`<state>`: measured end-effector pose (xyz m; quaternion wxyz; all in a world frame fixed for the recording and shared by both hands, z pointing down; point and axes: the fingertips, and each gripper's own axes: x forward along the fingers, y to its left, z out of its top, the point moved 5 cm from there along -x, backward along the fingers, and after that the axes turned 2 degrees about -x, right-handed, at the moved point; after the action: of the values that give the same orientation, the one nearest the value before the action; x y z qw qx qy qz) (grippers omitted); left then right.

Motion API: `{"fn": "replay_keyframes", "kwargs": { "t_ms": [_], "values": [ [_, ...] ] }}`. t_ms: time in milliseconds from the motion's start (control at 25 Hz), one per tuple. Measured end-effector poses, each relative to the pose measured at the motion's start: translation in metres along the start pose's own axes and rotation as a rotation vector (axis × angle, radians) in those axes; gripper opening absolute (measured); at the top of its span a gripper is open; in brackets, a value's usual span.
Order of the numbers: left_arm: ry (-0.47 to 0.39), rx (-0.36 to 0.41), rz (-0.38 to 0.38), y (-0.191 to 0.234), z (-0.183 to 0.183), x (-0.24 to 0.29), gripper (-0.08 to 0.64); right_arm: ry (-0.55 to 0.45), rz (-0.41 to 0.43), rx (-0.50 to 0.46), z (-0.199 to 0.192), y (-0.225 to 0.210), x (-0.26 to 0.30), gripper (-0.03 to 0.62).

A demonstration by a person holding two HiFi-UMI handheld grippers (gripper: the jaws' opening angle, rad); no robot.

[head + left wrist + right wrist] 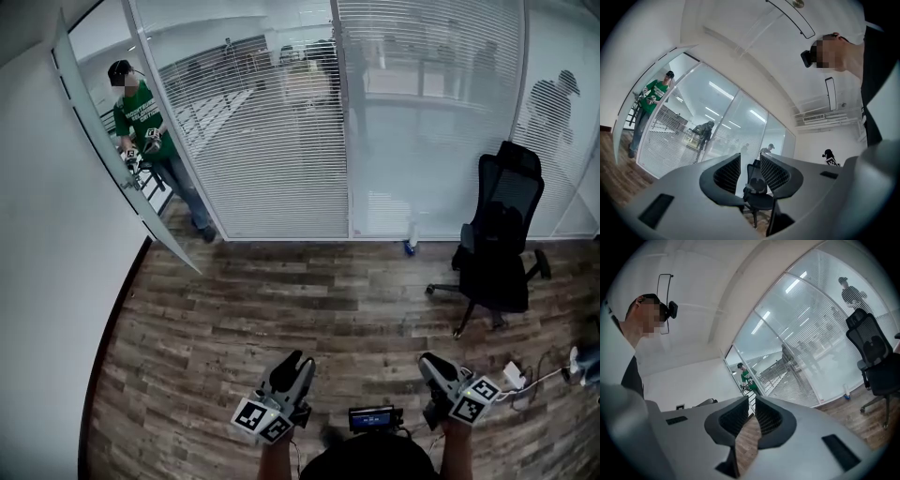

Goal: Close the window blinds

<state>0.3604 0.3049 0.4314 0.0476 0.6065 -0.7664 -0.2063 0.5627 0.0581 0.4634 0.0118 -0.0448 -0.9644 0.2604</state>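
Note:
White slatted window blinds point(272, 141) hang behind the glass wall across the far side of the room, with a second panel point(427, 94) to their right. The slats let shapes beyond show through. My left gripper point(298, 361) is low at the bottom of the head view, far from the blinds. Its jaws stand a little apart in the left gripper view point(750, 159), with nothing between them. My right gripper point(429, 361) is held level beside it. In the right gripper view point(752, 401) its jaws are shut on nothing.
A black office chair point(502, 244) stands at the right near the glass. A person in a green shirt point(141, 122) stands at the open glass door point(112, 159) on the left. A small bottle point(410, 246) sits by the wall's base. A white power strip with cable point(514, 375) lies on the wood floor.

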Motion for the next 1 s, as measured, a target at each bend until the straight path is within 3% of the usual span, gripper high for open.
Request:
{"fn": "replay_keyframes", "kwargs": {
  "t_ms": [400, 720, 1000],
  "values": [
    [-0.039, 0.007, 0.016, 0.028, 0.027, -0.020, 0.143, -0.009, -0.007, -0.024, 0.003, 0.018, 0.041, 0.051],
    [0.008, 0.018, 0.000, 0.020, 0.039, -0.031, 0.143, -0.026, -0.011, -0.032, 0.015, 0.048, 0.039, 0.052],
    [0.041, -0.010, 0.036, 0.041, 0.037, -0.016, 0.143, 0.023, -0.005, 0.004, 0.010, 0.032, 0.068, 0.052]
  ]
}}
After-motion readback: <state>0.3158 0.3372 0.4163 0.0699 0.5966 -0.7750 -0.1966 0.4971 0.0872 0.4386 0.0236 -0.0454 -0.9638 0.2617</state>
